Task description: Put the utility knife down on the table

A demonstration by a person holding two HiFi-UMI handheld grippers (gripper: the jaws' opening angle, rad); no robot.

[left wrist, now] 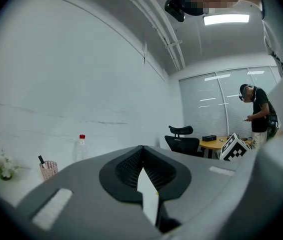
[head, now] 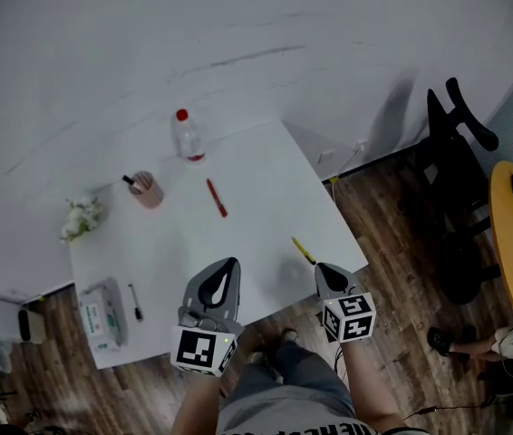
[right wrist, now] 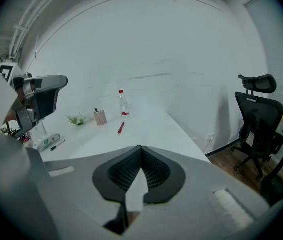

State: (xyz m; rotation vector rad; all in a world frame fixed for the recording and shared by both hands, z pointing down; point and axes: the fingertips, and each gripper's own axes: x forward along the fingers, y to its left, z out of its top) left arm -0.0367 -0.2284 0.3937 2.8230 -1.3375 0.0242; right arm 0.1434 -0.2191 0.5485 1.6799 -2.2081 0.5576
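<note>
On the bench (head: 266, 179), near its front right edge: yellow utility knife (head: 304, 250), lying flat, held by nothing.
Right tongs (head: 327, 273): pressed together, empty, just beside the knife's near end.
Left tongs (head: 228, 268): pressed together, empty, farther to the knife's left.

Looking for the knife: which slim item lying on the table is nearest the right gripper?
The yellow one, just ahead of the right gripper; the red one lies mid-table, the black marker far left.
</note>
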